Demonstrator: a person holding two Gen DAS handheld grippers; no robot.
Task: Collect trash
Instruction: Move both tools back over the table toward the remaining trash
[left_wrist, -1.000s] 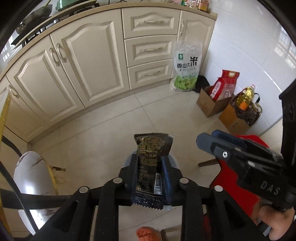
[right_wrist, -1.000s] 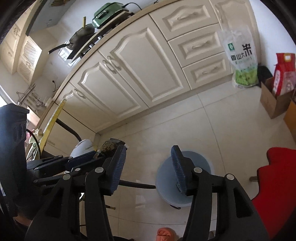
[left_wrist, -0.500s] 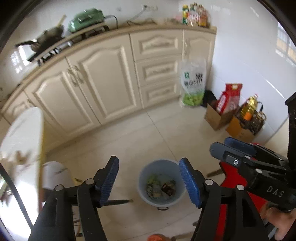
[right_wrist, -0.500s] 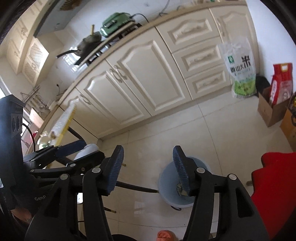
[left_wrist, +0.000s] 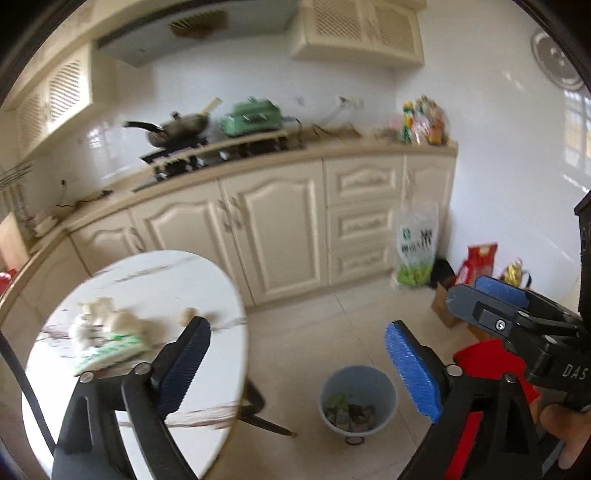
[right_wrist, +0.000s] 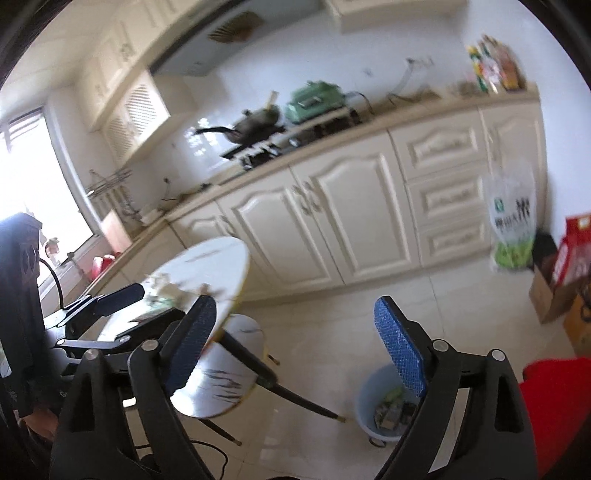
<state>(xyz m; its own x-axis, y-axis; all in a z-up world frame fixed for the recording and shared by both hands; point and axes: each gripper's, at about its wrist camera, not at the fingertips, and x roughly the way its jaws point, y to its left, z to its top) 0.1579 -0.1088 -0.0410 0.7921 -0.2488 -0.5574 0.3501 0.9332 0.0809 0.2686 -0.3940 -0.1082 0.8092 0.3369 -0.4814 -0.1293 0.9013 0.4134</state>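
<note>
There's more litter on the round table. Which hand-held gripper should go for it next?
Left, probably. The left hand-held gripper is open and empty, its near finger over the table edge beside the litter. The right hand-held gripper, also open, sits farther toward the bin.

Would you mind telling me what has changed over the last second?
The left gripper let go of the dark wrapper it was clamping, and it opened; wrappers lie in the blue bin. Both grippers lifted toward the white table. The right gripper stayed open and empty.
</note>
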